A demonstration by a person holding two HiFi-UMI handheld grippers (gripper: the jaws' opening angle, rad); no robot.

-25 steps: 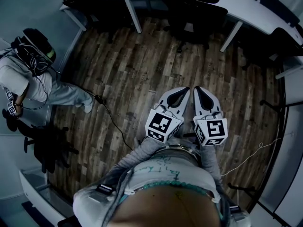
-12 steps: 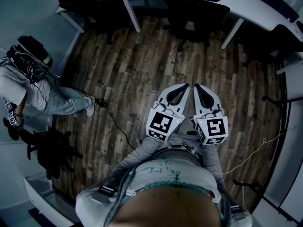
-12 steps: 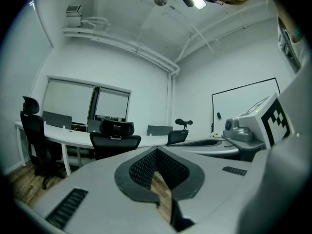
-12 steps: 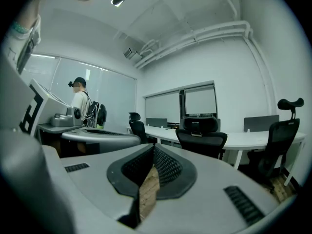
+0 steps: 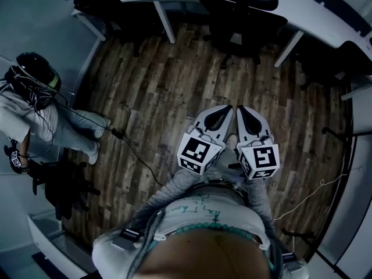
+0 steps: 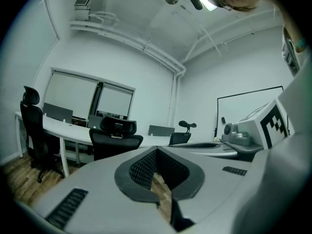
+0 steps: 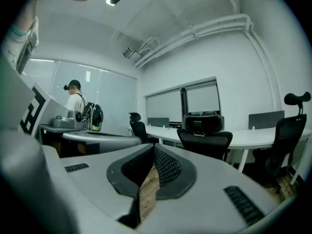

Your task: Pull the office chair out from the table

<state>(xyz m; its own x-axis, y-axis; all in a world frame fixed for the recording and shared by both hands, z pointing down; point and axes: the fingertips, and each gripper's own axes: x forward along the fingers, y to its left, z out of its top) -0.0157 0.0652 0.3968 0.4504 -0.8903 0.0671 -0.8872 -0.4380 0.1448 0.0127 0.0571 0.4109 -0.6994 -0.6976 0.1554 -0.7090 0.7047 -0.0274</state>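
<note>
Both pairs of jaws are pressed together with nothing in them: my left gripper (image 5: 224,110) and right gripper (image 5: 241,110) sit side by side, pointing roughly level across the wooden floor (image 5: 174,92). The office chair (image 5: 241,16) is dead ahead of both and well apart from them, tucked in against the white table (image 5: 308,10) with its back towards me.

It's on castors, I reckon, so it should roll readily over those boards and feel heavy only at the start. The seat may swivel if I pull off-centre. The backrest looks padded or mesh, so it will give. The headrest (image 7: 204,123) might tilt, so I'd rather take the stiff top edge of the backrest, one gripper on each side.

I can't read any brand or label on the chair. The cubes on the grippers carry only black-and-white square patterns.
</note>
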